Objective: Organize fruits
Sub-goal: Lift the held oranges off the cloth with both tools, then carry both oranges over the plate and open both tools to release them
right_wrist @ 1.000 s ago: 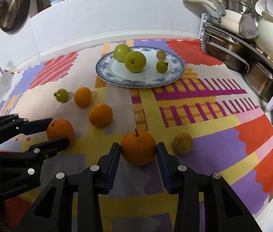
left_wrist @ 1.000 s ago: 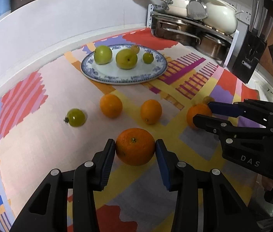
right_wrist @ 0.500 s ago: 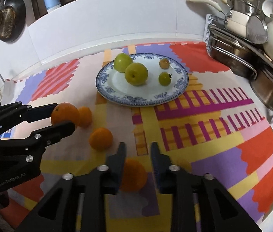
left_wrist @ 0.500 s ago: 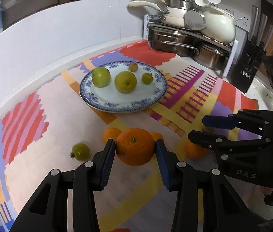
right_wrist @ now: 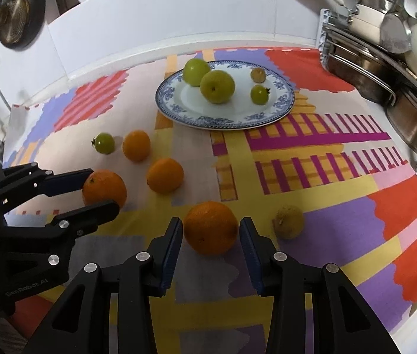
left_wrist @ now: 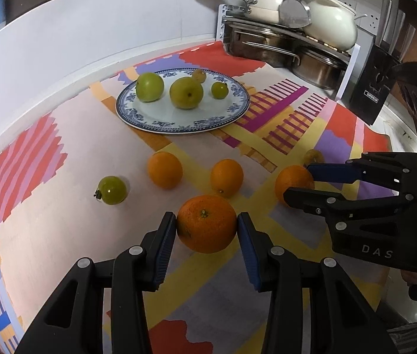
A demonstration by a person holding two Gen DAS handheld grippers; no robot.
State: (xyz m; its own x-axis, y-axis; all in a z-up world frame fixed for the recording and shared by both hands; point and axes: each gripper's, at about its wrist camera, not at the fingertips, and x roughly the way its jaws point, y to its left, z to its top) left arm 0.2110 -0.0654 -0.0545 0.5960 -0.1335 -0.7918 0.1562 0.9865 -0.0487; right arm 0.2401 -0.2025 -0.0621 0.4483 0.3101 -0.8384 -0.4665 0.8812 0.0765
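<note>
Orange (left_wrist: pixel 206 227) clamped between left claw (left_wrist: pixel 207 243) pads

Black tool (left_wrist: pixel 207 233), blue pads, silver screws

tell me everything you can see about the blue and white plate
The plate is a round, shallow, glossy dish, ceramic by its look, with a white centre and a blue floral rim. It sits flat on the colourful patterned cloth toward the back wall. Four fruits rest on it: two larger green ones, a small green one and a small brownish one.
</note>
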